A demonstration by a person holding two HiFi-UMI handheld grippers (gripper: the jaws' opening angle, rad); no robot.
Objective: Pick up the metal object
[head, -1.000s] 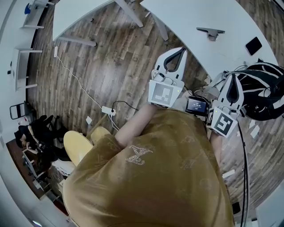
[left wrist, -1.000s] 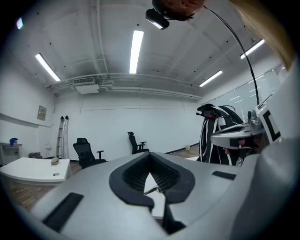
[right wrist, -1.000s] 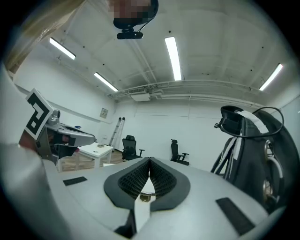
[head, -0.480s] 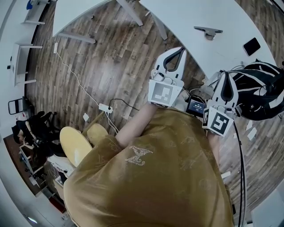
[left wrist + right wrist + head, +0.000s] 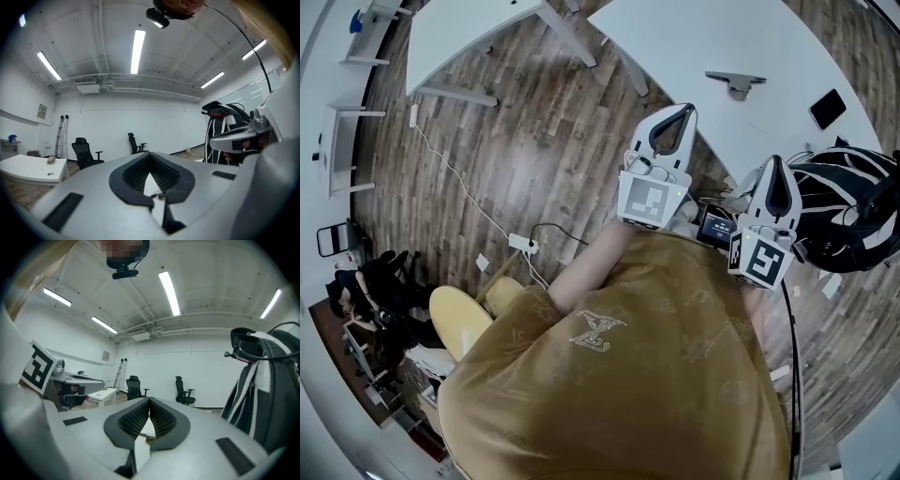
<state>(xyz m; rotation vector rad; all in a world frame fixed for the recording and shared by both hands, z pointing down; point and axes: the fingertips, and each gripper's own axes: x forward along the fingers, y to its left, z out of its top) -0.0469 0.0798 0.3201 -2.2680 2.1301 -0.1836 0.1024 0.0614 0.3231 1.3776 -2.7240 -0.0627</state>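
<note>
Head view: grey T-shaped metal object (image 5: 736,81) lies flat on white counter (image 5: 675,42), in from near edge, well apart from both grippers. Long bar roughly crosswise to their aim. Left gripper (image 5: 684,112) over counter's near edge; object ahead, to its right. Right gripper (image 5: 773,167) short of that edge; object ahead, slightly left. Left looks nearer.

Left gripper view: fingers (image 5: 131,176) pressed together, nothing between. Aim level across room, object out of frame.

Right gripper view: fingers (image 5: 129,420) together, empty. Object not shown.
</note>
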